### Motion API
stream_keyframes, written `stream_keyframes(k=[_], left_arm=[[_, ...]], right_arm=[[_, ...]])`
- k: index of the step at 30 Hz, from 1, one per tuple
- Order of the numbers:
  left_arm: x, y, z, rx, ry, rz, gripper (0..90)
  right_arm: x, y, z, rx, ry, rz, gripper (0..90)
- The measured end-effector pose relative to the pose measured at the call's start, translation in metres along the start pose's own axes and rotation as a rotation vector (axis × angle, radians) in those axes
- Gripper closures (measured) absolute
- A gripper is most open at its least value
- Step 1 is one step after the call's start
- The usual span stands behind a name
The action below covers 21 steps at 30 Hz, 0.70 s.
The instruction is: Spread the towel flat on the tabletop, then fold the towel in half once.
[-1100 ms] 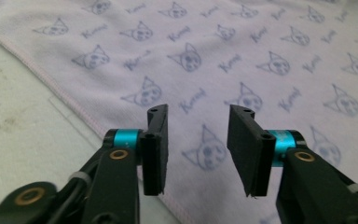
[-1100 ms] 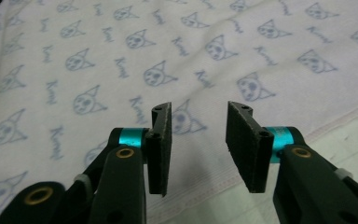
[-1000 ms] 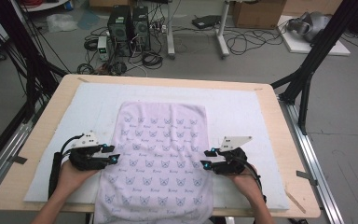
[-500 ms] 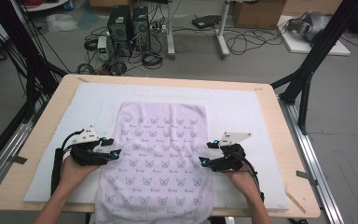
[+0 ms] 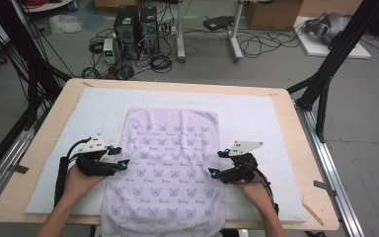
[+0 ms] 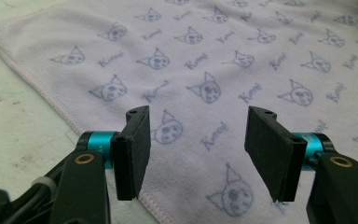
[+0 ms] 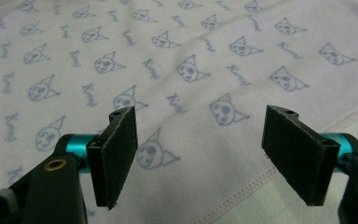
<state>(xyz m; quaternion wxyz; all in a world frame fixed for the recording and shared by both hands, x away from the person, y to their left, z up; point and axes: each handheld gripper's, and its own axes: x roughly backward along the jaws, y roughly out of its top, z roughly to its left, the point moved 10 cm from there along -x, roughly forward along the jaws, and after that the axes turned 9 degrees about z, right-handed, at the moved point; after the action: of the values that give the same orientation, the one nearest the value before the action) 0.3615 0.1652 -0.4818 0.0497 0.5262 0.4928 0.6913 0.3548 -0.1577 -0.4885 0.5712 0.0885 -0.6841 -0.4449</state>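
High view first: the towel lies flat on the white mat, its near end hanging over the table's front edge, and I have the left gripper at the towel's left hem and the right gripper at its right hem, both about halfway along the towel's length. To do this step well, I judge I should bite both hems at matching spots, so the cloth folds square rather than skewed. Left gripper view: my jaws stand apart with nothing pinched, the towel's stitched hem running under the left pad, so I'd slide the lower pad beneath that hem before squeezing. Right gripper view: jaws wide apart over the towel, hem passing below the right pad. Against the earlier high view, the towel has not shifted on the mat; both pairs of jaws have just been opening, with no cloth between them.
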Motion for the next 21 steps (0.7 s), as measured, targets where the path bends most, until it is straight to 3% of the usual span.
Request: stream_keyframes(k=[6, 15, 21], left_arm=[[0.0001, -0.0004, 0.0005, -0.004, 0.001, 0.003, 39.8], [-0.0004, -0.0024, 0.0033, -0.007, 0.009, 0.014, 39.0], [0.0004, -0.0012, 0.0061, 0.001, -0.011, 0.009, 40.6]], right_arm=[[-0.0037, -0.0014, 0.003, 0.01, 0.004, 0.023, 25.7], [-0.005, -0.0005, 0.0049, 0.012, 0.013, 0.02, 25.2], [-0.0048, 0.0004, 0.0011, 0.009, 0.02, 0.007, 25.4]])
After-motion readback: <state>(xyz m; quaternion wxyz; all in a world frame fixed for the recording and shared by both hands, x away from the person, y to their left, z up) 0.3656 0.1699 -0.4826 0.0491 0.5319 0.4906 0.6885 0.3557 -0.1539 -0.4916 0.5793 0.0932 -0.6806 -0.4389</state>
